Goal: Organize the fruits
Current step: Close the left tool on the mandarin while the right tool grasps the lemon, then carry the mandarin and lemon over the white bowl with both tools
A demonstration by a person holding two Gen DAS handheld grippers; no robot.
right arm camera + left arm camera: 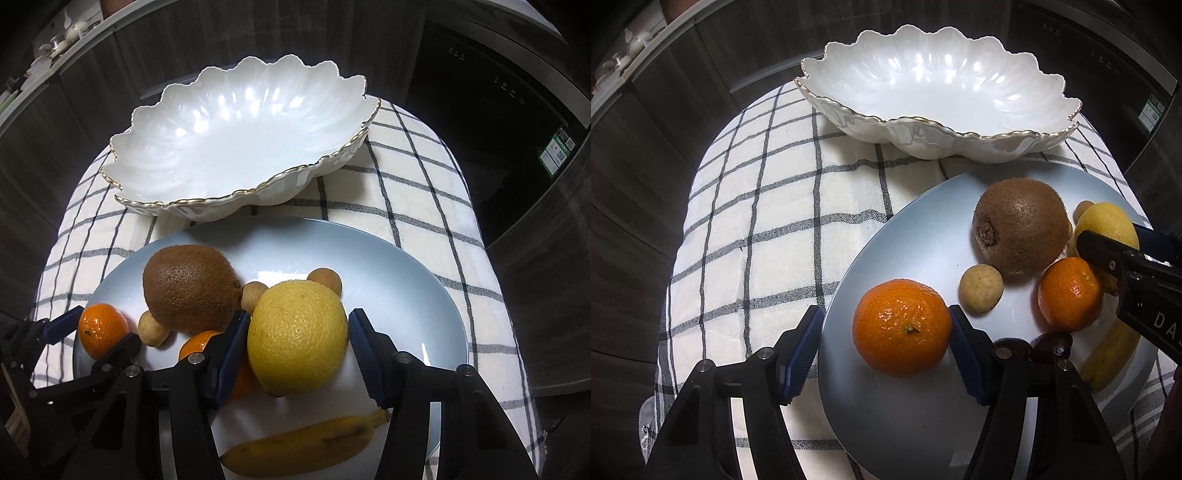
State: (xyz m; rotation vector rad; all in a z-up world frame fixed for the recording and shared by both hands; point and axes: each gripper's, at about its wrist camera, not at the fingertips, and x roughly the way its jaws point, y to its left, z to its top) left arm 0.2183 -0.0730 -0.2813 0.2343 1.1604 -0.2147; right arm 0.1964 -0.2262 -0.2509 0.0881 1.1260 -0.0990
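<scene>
On the pale blue plate (916, 236) a tangerine (901, 326) lies between the pads of my left gripper (884, 313). The right pad touches it and the left pad stands off, so the gripper is open. My right gripper (298, 316) has both pads against a yellow lemon (297, 339). A kiwi (190, 288), a second tangerine (1069, 293), a banana (306, 446) and small tan longans (980, 288) share the plate. Behind it stands an empty white scalloped bowl (236, 147) with a gold rim.
Plate and bowl rest on a white cloth with dark checks (757, 221), which covers a small table. Dark wood cabinets (646, 166) surround it, with a black appliance (498, 129) at the back right. Bare cloth lies left of the plate.
</scene>
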